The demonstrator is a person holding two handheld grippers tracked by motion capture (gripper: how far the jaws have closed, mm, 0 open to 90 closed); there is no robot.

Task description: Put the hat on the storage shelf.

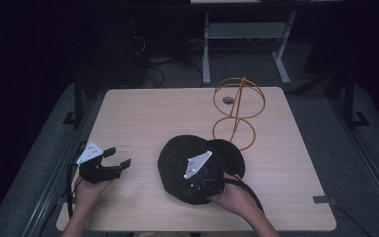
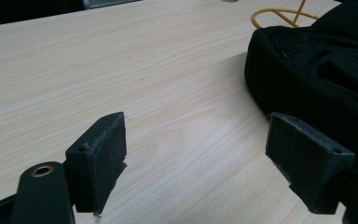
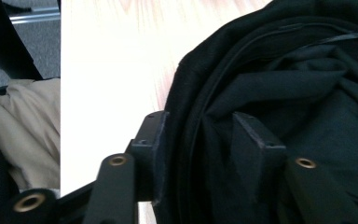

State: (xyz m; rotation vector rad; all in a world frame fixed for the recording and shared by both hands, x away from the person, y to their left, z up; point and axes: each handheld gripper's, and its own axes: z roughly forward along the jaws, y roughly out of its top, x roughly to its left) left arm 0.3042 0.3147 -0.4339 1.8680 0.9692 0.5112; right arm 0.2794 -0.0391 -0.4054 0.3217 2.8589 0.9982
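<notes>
Two claws, and only one is at work: the right claw sits on the black crumpled fabric bag, which lies near the middle of the pale wooden worktop, slightly toward the near edge, with its long axis running roughly from eight to two o'clock. The left claw hovers wide open and empty at about nine o'clock from the bag, a short way off it. From above, the right claw's grip is hidden under its grey plate; the right gripper view shows its jaws straddling the bag's rolled rim, pinching it, I judge. The left gripper view shows the bag's flank ahead, toward its right. An orange wire ring stand rises at one o'clock.
</notes>
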